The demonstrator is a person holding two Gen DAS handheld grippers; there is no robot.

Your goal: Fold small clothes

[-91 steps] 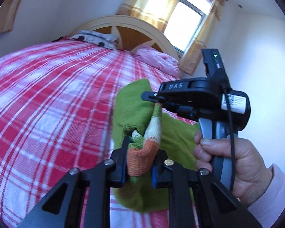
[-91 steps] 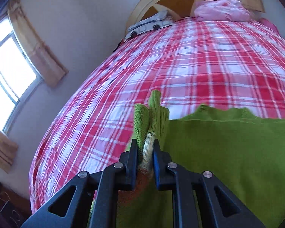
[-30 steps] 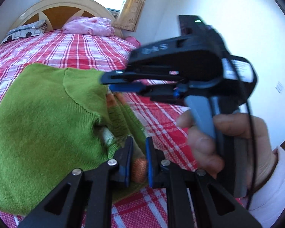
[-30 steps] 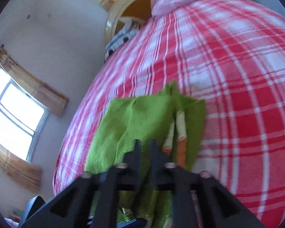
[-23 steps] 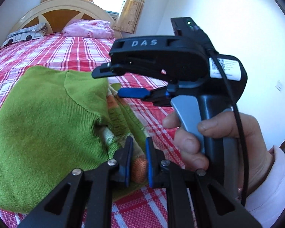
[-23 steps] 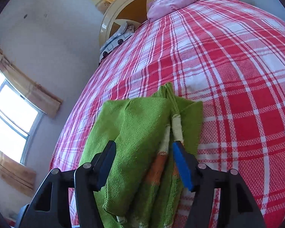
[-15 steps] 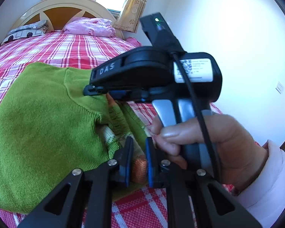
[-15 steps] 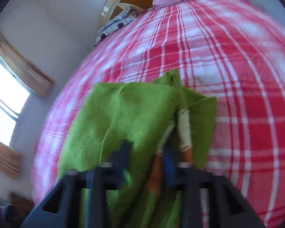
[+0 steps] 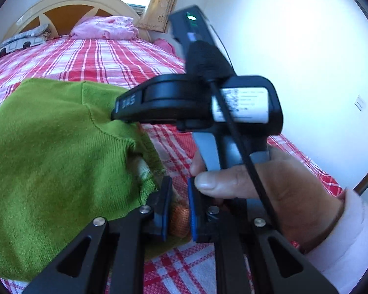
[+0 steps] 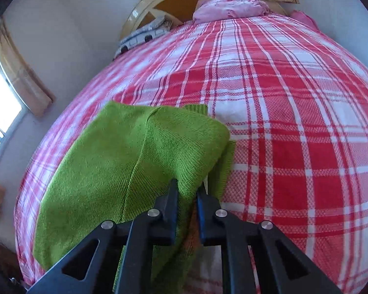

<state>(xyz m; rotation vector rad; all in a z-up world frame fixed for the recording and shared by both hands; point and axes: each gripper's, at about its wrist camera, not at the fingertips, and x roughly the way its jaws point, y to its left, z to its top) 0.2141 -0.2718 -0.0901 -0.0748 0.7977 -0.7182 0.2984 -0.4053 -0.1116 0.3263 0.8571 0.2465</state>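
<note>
Only the left view shows the left gripper (image 9: pixel 177 210) clamping the sweater's (image 9: pixel 56 152) orange cuff (image 9: pixel 179 220); the right gripper (image 10: pixel 187 196) is closing on green knit.

Sunlit bedroom (image 10: pixel 61 36), plaid bed (image 10: pixel 269 85)

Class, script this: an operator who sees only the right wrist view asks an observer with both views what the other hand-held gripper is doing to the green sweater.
Operator: My right hand-held gripper is closing on a fold of the green sweater. Where is the left one?
Observer: The left hand-held gripper is shut on the sweater's orange cuff.
Operator: Anything else near it?
Observer: A hand in a pale sleeve holds your gripper, close beside the left one.
</note>
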